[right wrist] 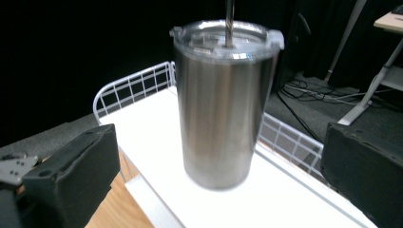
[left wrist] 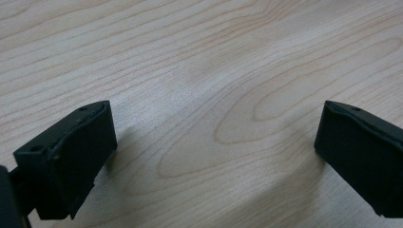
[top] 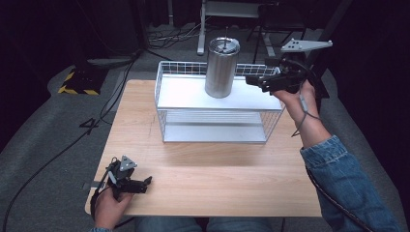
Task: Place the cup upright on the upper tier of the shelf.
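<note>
Nearest the person, the left hand (top: 109,208) holds the left claw (top: 140,185) low at the near left corner of the wooden counter (top: 208,179), its tips pointing right along the near edge. In the left gripper view its two black jaws stand spread wide just over bare wood grain, with nothing between them. Farther out, past an open stretch of counter, stands a white wire rack (top: 217,104) with a flat white top shelf and a lower shelf beneath it. A steel tumbler (top: 221,67) stands upright on the top shelf, toward its far edge and near the middle, with a clear lid (right wrist: 227,39) and a straw (right wrist: 230,19) rising through it. At the rack's far right corner the right hand (top: 297,99), in a denim sleeve (top: 343,183), holds the right claw (top: 254,80) level with the tumbler, pointing left at it and close beside it but not touching. In the right gripper view that claw's jaws are spread wide apart, the tumbler standing ahead between them, clear of both. Beyond the counter lie grey floor, cables and dark surroundings.
</note>
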`<move>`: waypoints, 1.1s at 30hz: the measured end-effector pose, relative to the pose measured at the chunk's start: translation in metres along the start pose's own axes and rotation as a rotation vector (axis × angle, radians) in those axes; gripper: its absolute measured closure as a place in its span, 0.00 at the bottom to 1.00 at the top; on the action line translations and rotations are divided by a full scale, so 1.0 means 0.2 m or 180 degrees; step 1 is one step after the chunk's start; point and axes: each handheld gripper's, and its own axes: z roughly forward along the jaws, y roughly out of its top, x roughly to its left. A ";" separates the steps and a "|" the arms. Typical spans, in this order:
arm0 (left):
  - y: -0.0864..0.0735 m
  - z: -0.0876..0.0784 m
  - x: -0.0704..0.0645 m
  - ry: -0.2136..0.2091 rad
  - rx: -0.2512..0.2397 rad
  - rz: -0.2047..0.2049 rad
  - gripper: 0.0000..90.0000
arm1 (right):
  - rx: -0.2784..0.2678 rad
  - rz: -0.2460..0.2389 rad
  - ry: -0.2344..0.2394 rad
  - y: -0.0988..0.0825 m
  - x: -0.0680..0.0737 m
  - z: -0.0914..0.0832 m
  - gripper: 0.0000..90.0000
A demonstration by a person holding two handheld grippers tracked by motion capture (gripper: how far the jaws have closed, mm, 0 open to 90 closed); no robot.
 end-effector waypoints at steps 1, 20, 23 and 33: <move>0.00 0.00 0.00 0.0000 0.0000 -0.0001 0.01 | -0.0003 -0.0001 -0.0005 -0.01 0.00 -0.02 0.00; 0.01 0.01 0.00 -0.0003 -0.0001 0.0020 0.01 | 0.0123 -0.0051 -0.0145 -0.26 0.00 -0.31 0.00; 0.01 0.01 0.00 0.0007 0.0002 0.0016 0.01 | 0.0167 -0.0063 -0.0199 -0.31 0.00 -0.34 0.00; 0.01 0.01 0.00 0.0002 -0.0001 -0.0006 0.01 | 0.0297 0.0042 -0.0318 -0.55 -0.01 -0.40 0.00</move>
